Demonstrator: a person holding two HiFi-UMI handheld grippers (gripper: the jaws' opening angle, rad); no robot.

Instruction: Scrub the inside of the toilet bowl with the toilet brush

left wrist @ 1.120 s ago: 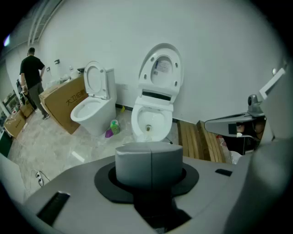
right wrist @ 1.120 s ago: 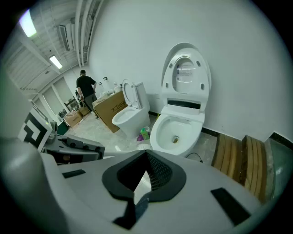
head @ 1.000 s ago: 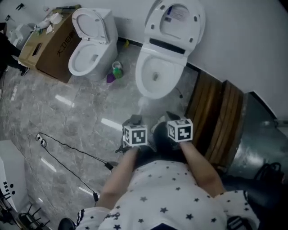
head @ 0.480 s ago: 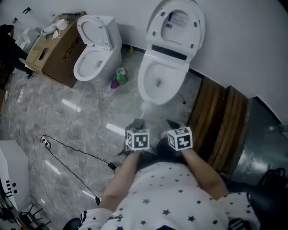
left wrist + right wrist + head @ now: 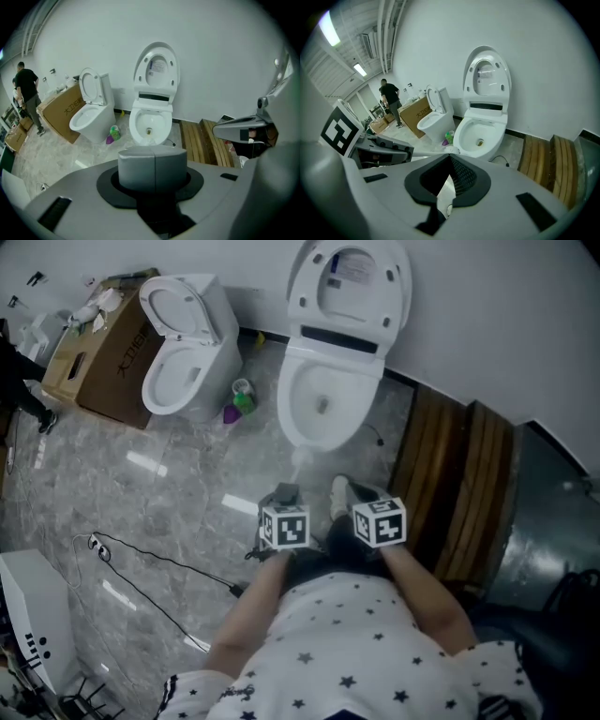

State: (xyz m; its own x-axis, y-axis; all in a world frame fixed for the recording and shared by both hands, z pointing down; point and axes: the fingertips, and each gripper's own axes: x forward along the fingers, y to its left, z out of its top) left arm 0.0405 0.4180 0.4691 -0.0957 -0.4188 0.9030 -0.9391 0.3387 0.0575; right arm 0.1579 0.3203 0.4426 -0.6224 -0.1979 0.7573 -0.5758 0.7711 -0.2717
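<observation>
The white toilet (image 5: 323, 399) stands against the wall with lid and seat up and its bowl open (image 5: 149, 127) (image 5: 480, 138). A small pale object (image 5: 300, 461) sits on the floor at its foot, too small to tell whether it is the brush. My left gripper (image 5: 286, 495) (image 5: 152, 161) is held near my body, well short of the bowl, its pads (image 5: 136, 166) pressed together on nothing. My right gripper (image 5: 361, 498) (image 5: 449, 176) is beside it, open, with only floor showing between its jaws.
A second toilet (image 5: 178, 371) stands to the left, with a green bottle (image 5: 243, 395) between the two. A cardboard box (image 5: 103, 343) is further left, wooden slats (image 5: 450, 484) on the right, a cable (image 5: 150, 563) across the floor. A person in black (image 5: 28, 93) stands far left.
The head view has swung a little. Both grippers stay close together near my body, with the right cube slightly further right.
</observation>
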